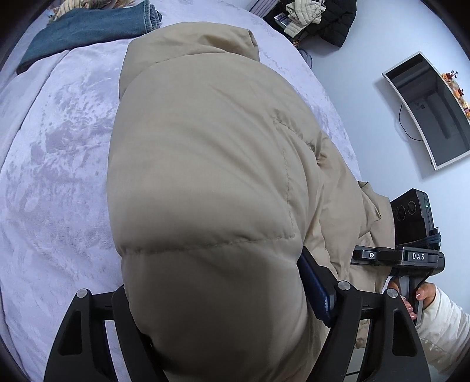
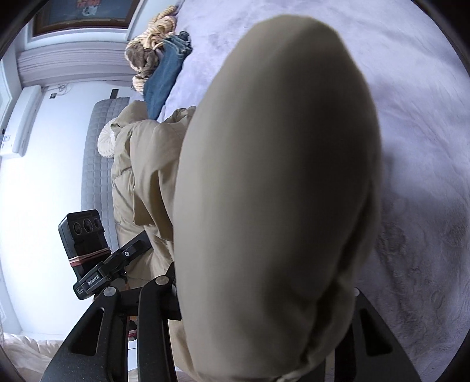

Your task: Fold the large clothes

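A tan puffer jacket [image 1: 205, 176] bulges between the fingers of the left gripper [image 1: 217, 308], which clasps its padded edge above a lavender bed [image 1: 58, 147]. The right gripper [image 2: 264, 308] likewise pinches a fold of the jacket, the fabric filling its view. Beyond the left gripper, jeans [image 1: 88, 26] lie on the bed's far side; to its right, a hand [image 1: 417, 296] grips the other handle.

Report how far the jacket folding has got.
Done: the jeans lie flat at the far edge of the bed. In hand: both grippers, left and right, grip the tan jacket, bunched and puffy. Left: flattening and folding it.
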### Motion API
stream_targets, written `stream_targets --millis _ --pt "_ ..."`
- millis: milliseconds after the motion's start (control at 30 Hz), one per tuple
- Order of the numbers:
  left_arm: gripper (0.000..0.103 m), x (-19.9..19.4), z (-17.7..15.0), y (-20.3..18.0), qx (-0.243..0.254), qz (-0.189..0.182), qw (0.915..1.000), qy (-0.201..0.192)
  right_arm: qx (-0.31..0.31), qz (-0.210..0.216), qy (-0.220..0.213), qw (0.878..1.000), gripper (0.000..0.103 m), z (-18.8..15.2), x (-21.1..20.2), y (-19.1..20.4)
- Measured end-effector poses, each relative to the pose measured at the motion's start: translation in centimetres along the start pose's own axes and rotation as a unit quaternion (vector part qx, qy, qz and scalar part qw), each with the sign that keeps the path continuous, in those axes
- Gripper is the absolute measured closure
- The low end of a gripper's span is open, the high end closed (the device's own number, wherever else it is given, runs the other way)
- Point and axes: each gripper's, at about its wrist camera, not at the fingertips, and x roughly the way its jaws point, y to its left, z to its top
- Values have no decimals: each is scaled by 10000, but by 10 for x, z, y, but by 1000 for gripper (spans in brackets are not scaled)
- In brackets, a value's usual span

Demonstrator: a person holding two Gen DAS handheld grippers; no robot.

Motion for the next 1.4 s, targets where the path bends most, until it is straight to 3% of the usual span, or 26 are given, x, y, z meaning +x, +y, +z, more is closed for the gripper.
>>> stream_targets --millis 267,500,667,800,933,1100,1233,1333,1400 --pt "23 -63 35 74 96 -106 9996 -237 -202 29 -308 9993 57 13 46 65" --pt "23 -106 72 164 -24 199 9988 -443 -344 183 -272 9989 57 45 116 117" --pt "22 -108 87 227 -293 228 9975 -608 -501 152 -116 9986 57 67 160 139" --pt "22 -80 88 257 -511 311 9967 -553 -543 -43 -30 9985 57 84 181 135" --pt "13 -55 84 287 -804 336 9948 -529 -432 -357 -32 9984 57 91 194 118" --pt "12 -66 76 292 -943 634 9918 -583 -251 -931 -139 9952 46 82 176 106" --pt "13 -99 78 284 -776 954 9861 -1118 -688 -1497 -773 9833 46 52 115 132" --pt "13 -118 92 290 -680 1000 9812 -1507 -1030 -1154 -1022 9827 47 50 95 166" --pt "13 -117 106 291 -622 1046 9801 -1571 -1109 -785 -847 9871 47 62 102 182"
